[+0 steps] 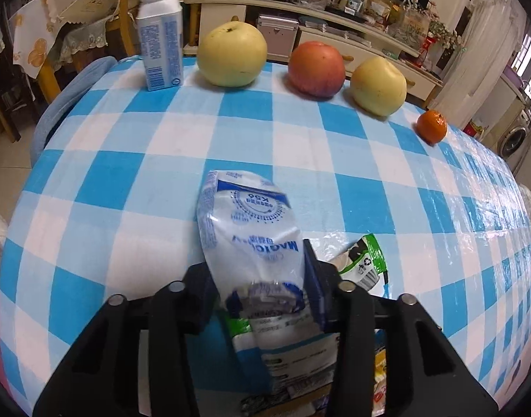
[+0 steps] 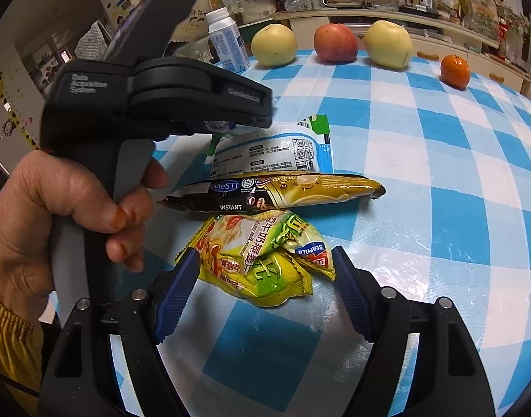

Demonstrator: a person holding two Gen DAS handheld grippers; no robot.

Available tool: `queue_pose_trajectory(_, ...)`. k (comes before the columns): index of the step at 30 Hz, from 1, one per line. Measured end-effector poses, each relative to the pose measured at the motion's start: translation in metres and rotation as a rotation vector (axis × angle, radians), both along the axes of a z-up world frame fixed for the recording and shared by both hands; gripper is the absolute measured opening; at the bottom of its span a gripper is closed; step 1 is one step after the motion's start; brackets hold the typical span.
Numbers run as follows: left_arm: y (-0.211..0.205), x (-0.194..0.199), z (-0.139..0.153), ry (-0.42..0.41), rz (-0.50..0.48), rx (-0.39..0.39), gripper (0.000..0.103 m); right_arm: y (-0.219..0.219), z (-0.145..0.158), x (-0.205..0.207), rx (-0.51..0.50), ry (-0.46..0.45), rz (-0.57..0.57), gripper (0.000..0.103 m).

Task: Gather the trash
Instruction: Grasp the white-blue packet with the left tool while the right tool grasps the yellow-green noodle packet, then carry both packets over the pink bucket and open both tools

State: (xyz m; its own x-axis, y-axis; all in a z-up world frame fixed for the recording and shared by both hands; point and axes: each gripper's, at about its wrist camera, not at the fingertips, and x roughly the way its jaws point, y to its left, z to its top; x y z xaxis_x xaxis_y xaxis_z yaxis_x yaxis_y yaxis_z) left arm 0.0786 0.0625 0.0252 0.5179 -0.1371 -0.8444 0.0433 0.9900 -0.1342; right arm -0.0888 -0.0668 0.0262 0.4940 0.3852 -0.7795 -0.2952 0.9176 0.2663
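"INSTANT" and "COFFEEMIX" on coffee sachet (image 2: 275,193), "Data Acquisition System" on left gripper (image 2: 154,93)

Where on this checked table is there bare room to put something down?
The tablecloth is bare between the fruit row, yellow apple to orange, and the wrappers, and to their right. Crowded: the near-left corner, with white pouch, coffee sachet, yellow wrapper.

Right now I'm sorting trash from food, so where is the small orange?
In both wrist views the small orange sits at the far right end of the fruit row on the checked tablecloth, just right of a yellow apple.
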Motion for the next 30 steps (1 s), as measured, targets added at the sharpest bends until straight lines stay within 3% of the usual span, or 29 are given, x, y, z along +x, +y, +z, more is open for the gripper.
queue_pose_trajectory(19, 0.063, -0.088, 0.021, -0.072, 0.041, -0.097, 0.030, 0.005, 0.007, -0.016, -0.011, -0.068, 0.049, 0.039)
queue_pose_trajectory(30, 0.091, -0.121, 0.027, -0.121, 0.065, -0.149, 0.030, 0.015, 0.022, -0.035, 0.024, -0.127, 0.078, 0.035)
